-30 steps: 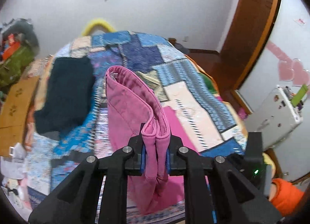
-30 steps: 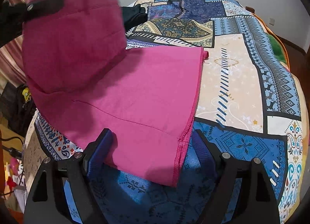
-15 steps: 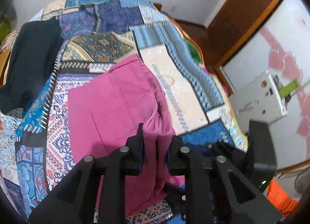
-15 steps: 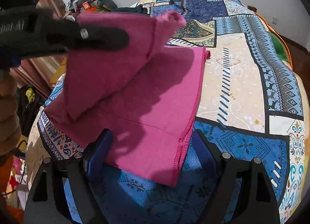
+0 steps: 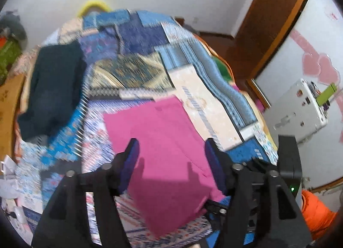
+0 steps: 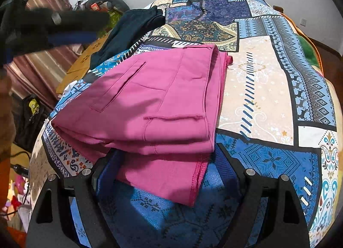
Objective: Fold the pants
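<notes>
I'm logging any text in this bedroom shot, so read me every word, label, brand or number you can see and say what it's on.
No text can be read in either view.
White box by the wall: small marks, too blurred to read.
Small red sticker on the wall: too small to read.
Pink pants: no label shows.

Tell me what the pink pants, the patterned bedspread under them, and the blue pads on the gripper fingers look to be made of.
Pink pants: woven, matte fabric, probably cotton or a blend; soft creases and stitched pocket seams show.
Patterned bedspread: printed textile, matte; the patchwork looks printed rather than sewn, though that is uncertain.
Blue pads: likely rubber or foam, with a fine dotted texture, mounted on black, seemingly hard plastic fingers.
</notes>
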Available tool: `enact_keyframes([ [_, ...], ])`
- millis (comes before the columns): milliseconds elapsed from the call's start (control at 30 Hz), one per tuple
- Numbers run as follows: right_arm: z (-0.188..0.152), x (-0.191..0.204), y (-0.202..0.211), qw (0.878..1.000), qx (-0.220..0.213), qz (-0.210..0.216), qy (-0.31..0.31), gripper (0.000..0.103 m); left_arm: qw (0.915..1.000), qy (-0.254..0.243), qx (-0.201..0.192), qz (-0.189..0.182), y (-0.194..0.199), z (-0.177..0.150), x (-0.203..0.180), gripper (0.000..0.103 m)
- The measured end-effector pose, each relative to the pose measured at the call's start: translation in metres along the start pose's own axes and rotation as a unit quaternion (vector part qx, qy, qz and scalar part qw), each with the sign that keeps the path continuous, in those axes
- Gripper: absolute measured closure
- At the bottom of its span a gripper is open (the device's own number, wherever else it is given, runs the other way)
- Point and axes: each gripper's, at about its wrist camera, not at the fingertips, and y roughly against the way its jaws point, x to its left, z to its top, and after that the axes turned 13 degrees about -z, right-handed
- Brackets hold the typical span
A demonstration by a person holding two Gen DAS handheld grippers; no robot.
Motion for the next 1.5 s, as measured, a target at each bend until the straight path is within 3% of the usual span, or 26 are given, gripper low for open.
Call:
enact_keyframes([
  [133, 0.000, 0.000, 0.000, 1.000, 0.000, 0.000, 0.000, 0.021, 0.9991, -0.011, -0.020, 0.036, 0.009, 0.016, 0.017, 0.021],
  [267, 0.000, 0.000, 0.000, 1.000, 0.000, -0.001, -0.001, 0.021, 0.9980, -0.025, -0.002, 0.059, -0.009, 0.030, 0.041, 0.013],
  [400, 0.000, -0.001, -0.001, 1.000, -0.002, -0.002, -0.003, 0.021, 0.9927, -0.041, 0.055, 0.099, -0.054, 0.040, 0.065, 0.013],
  [700, -0.002, -0.002, 0.000, 1.000, -0.005, 0.004, 0.002, 0.019, 0.9739, -0.046, 0.170, 0.143, -0.149, 0.040, 0.100, 0.013],
  [800, 0.000, -0.005, 0.000, 1.000, -0.004, 0.004, 0.001, 0.019, 0.9691, -0.066, 0.183, 0.152, -0.159, 0.035, 0.105, 0.004],
  [900, 0.000, -0.012, 0.001, 1.000, -0.002, 0.000, -0.006, 0.019, 0.9642, -0.110, 0.179, 0.162, -0.155, 0.026, 0.099, 0.003],
  [1033, -0.001, -0.027, 0.005, 1.000, -0.003, -0.021, -0.016, 0.019, 0.9609, -0.122, 0.171, 0.180, -0.140, 0.015, 0.097, 0.003],
  [1333, -0.001, -0.056, 0.036, 0.997, -0.031, -0.058, -0.040, 0.019, 0.9690, -0.078, 0.160, 0.172, -0.080, -0.021, 0.100, 0.003],
  [1500, 0.009, -0.050, 0.057, 0.996, -0.062, -0.048, -0.048, 0.019, 0.9761, -0.031, 0.151, 0.153, -0.049, -0.041, 0.096, 0.003],
])
